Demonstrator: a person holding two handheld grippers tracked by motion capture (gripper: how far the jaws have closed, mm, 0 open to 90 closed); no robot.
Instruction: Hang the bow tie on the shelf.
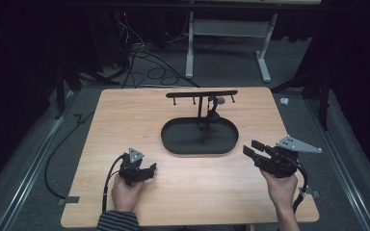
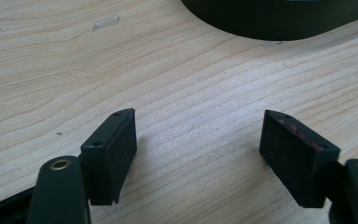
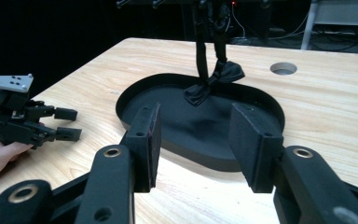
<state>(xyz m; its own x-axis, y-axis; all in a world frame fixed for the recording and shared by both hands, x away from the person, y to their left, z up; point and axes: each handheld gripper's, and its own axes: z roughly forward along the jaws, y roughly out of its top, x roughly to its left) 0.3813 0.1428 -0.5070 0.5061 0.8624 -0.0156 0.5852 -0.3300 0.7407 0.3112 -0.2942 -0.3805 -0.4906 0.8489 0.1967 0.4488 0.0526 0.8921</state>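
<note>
Both grippers rest low over the wooden counter (image 1: 125, 125), jaws apart and empty: left gripper (image 1: 147, 172) near the front left, right gripper (image 1: 253, 150) just beside the tray's right end. A black bow tie (image 3: 213, 82) hangs from the T-shaped stand (image 1: 201, 95), its tip touching the oval black tray (image 1: 173, 139). Likely step: reach for the tie. Best approached from the right, pinching the fabric without snagging the stand's pegs.

One table (image 1: 125, 115), one tray (image 1: 173, 139) (oval), two grippers.
</note>
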